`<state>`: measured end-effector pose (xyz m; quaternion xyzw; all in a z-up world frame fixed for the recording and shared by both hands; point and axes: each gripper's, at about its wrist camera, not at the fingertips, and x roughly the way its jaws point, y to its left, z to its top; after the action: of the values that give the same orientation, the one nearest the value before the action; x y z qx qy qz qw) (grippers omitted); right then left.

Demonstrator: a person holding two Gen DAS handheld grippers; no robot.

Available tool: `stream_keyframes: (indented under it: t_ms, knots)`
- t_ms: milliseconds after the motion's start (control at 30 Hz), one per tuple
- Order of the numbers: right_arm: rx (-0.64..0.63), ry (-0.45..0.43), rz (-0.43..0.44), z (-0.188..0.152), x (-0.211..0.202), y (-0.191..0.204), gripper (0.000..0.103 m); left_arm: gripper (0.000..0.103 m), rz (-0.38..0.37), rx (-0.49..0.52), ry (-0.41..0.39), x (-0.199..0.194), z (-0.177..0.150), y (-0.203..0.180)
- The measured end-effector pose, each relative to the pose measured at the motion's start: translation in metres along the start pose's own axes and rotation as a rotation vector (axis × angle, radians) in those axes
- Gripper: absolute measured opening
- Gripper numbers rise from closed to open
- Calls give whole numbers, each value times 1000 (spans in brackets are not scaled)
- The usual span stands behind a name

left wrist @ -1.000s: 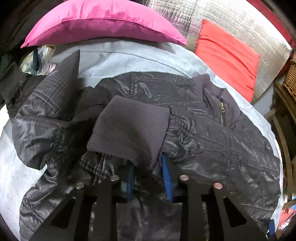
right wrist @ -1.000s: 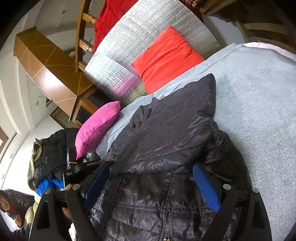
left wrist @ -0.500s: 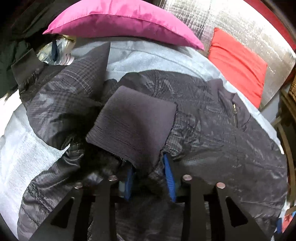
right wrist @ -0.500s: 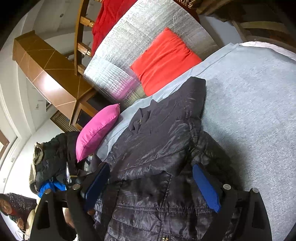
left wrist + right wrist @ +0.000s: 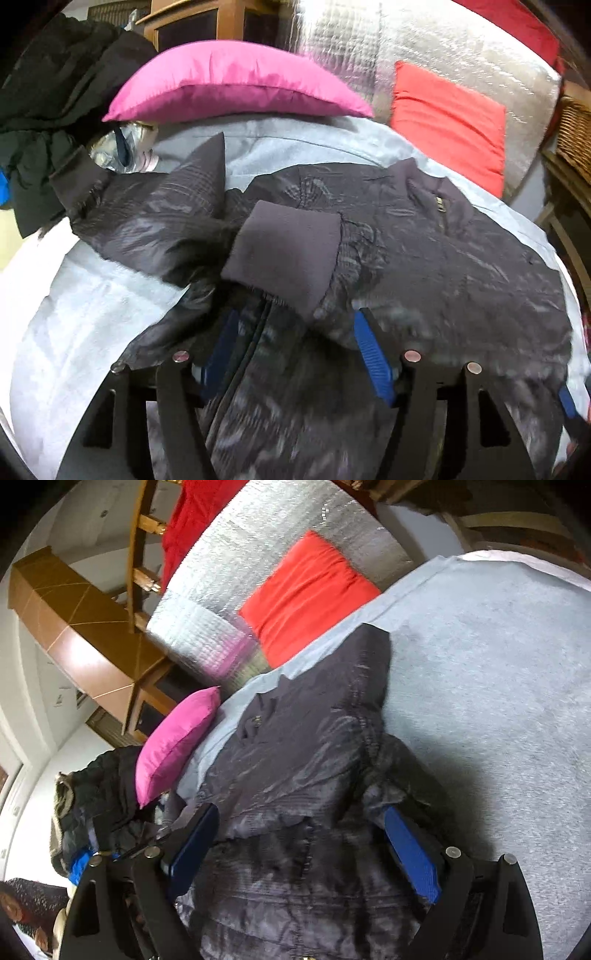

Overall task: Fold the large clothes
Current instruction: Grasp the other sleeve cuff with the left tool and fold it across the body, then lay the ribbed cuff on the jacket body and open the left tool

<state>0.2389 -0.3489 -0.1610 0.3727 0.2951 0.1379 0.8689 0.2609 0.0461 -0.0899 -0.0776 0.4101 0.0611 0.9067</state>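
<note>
A large dark puffy jacket (image 5: 461, 266) lies spread on a light grey bed (image 5: 92, 314). One sleeve is folded across its front, its knit cuff (image 5: 284, 254) lying just beyond my left gripper (image 5: 295, 332). The left gripper is open, its blue pads apart over the jacket's zip. In the right wrist view the jacket (image 5: 306, 760) fills the middle, its other sleeve (image 5: 365, 664) stretched toward the headboard. My right gripper (image 5: 299, 842) is open wide above the jacket's lower part, holding nothing.
A pink pillow (image 5: 236, 81) and a red cushion (image 5: 450, 122) rest against a silver padded headboard (image 5: 424, 48). A pile of dark clothes (image 5: 40, 103) lies at the left. A wicker basket (image 5: 576, 136) stands at the right. A wooden cabinet (image 5: 85, 638) stands behind.
My left gripper has opened and let go of the folded sleeve, then drawn back a little. The right gripper stayed open and shifted slightly over the jacket.
</note>
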Motion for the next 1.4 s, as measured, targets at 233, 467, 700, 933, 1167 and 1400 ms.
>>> stream_keyframes:
  t_ms: [233,467,700,933,1167,1400]
  knots:
    - [-22,-1,-46,-3,4,-3,94,67,-22,95,-42,-45,-39,16]
    - [-39,-3,-60,-8,4,-3,93,68,-20,85,-35,-63,-56,34]
    - [-39,-3,-67,-8,5,-4,93,70,-33,104,-57,-69,-56,36]
    - [-41,-3,-70,-8,5,-4,93,71,-53,109,-50,-67,-60,33]
    - [-41,-4,-69,-8,5,-4,93,71,-56,101,-61,-75,-59,37]
    - [-44,-8,-71,-9,3,-4,93,77,-68,122,-85,-83,-61,31]
